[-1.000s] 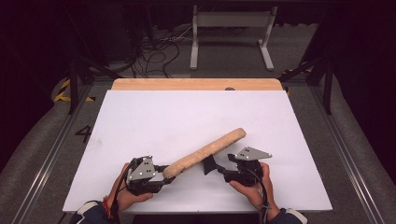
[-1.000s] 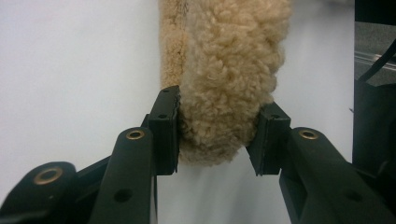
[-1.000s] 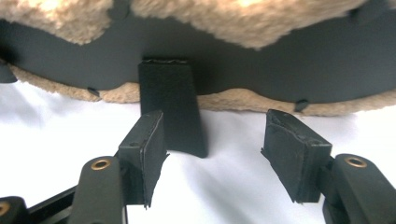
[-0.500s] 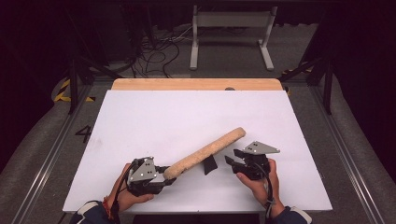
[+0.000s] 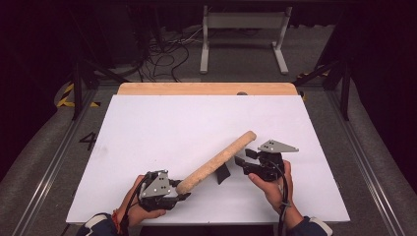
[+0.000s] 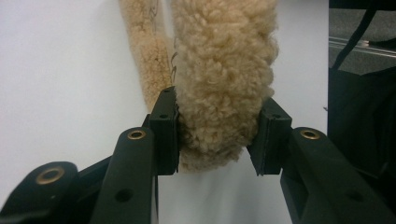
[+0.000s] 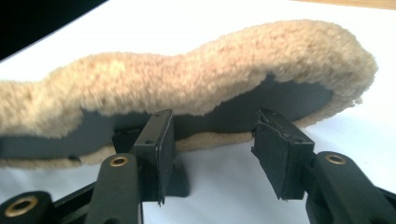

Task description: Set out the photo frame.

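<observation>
- Left gripper (image 5: 183, 192) is clamping the near end of the fleece cover (image 5: 216, 161), pads pressing both sides of the tan pile (image 6: 219, 93).
- Cover is lying diagonally on the white table (image 5: 162, 123), its dark inner side and black strap showing.
- Right gripper (image 5: 241, 163) is sitting just beside the cover, jaws partly apart and just opening, gripping nothing.

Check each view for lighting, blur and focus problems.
High view: the white table is evenly lit, the floor behind dark, all fairly sharp. Left gripper view: the fleece cover is crisp, the table washed out to plain white. Right gripper view: fleece sharp, jaw bases at the bottom slightly soft.
</observation>
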`<act>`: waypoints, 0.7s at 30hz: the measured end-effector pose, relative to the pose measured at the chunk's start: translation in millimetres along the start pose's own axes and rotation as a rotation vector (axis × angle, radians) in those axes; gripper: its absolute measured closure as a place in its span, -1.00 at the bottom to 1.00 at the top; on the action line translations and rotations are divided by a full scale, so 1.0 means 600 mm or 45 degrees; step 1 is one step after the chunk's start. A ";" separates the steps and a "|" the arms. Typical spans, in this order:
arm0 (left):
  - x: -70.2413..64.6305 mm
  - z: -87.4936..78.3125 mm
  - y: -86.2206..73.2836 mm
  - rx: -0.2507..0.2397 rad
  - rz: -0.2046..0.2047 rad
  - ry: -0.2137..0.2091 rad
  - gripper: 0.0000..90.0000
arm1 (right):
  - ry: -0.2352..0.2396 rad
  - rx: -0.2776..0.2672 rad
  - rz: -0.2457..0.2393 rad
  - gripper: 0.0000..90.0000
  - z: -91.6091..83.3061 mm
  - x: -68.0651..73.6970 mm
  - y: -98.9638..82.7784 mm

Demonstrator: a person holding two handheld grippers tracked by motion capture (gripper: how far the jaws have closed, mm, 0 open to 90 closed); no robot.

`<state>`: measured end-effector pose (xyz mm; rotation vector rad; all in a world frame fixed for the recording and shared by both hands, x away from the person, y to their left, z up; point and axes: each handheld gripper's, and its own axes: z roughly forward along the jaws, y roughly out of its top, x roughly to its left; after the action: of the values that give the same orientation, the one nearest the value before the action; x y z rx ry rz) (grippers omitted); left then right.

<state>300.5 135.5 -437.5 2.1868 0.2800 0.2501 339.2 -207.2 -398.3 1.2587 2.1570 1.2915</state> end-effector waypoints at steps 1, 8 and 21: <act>-0.001 0.001 0.001 0.002 0.002 -0.006 0.35 | 0.002 -0.015 0.010 0.06 -0.001 0.001 0.003; -0.007 0.006 0.004 0.004 0.023 -0.020 0.35 | 0.034 -0.018 0.085 -0.11 0.000 0.020 0.012; -0.025 0.019 0.015 0.021 0.060 -0.042 0.35 | 0.113 -0.046 0.234 -0.19 0.001 0.033 0.034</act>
<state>290.3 117.1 -437.9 2.2133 0.2131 0.2387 338.9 -186.7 -378.8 1.4385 2.1078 1.4780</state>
